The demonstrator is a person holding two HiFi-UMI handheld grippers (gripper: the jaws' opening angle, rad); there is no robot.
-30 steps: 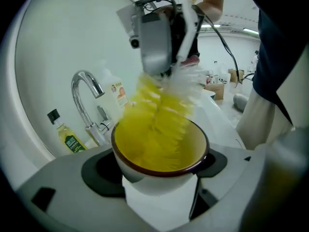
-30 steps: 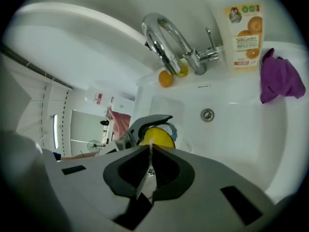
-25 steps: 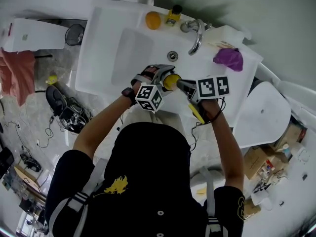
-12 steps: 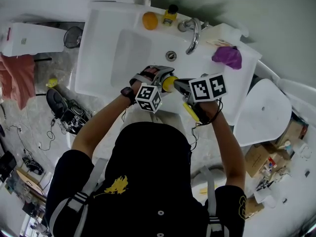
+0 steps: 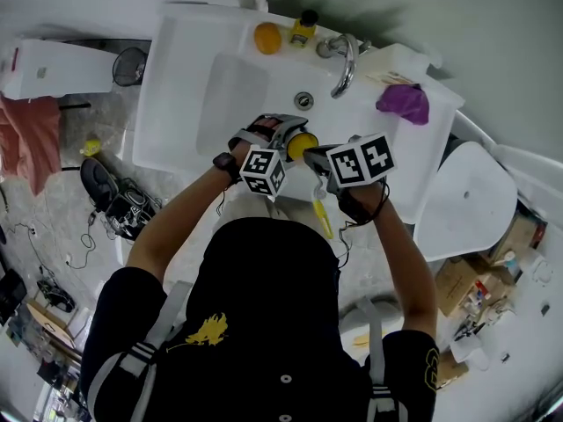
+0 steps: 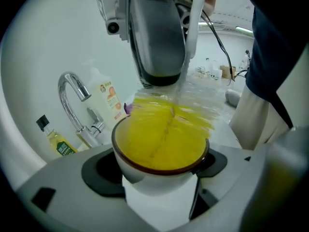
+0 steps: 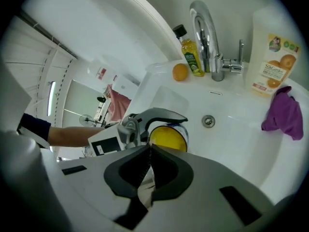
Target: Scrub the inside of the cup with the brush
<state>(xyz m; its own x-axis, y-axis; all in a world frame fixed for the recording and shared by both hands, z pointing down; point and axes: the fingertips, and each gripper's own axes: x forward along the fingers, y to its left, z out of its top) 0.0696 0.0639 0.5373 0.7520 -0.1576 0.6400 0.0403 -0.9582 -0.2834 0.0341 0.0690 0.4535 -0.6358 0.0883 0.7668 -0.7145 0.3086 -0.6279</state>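
Observation:
A white cup with a yellow inside and a brown rim [image 5: 302, 144] [image 6: 161, 144] [image 7: 167, 139] is held over the sink's front edge, with my left gripper [image 5: 286, 139] [image 6: 159, 166] shut on its sides. My right gripper [image 5: 318, 155] [image 7: 148, 151] is shut on the thin stem of a brush [image 7: 145, 178]. The brush's yellow handle [image 5: 321, 216] sticks back toward the person. Its clear bristles [image 6: 193, 105] are blurred at the cup's mouth, right under the right gripper's tip. How deep they reach into the cup is hidden.
The white sink [image 5: 229, 86] has a drain [image 5: 303, 100] and a chrome faucet [image 5: 341, 60]. On its rim lie an orange [image 5: 267, 37], a small yellow bottle [image 5: 304, 26], a white soap bottle [image 7: 273, 57] and a purple cloth [image 5: 405, 102]. A white seat [image 5: 466, 200] stands to the right.
The right gripper has rolled and its marker cube has shifted left. The brush's yellow handle has swung from pointing lower right to nearly straight down. The left gripper and cup stay put.

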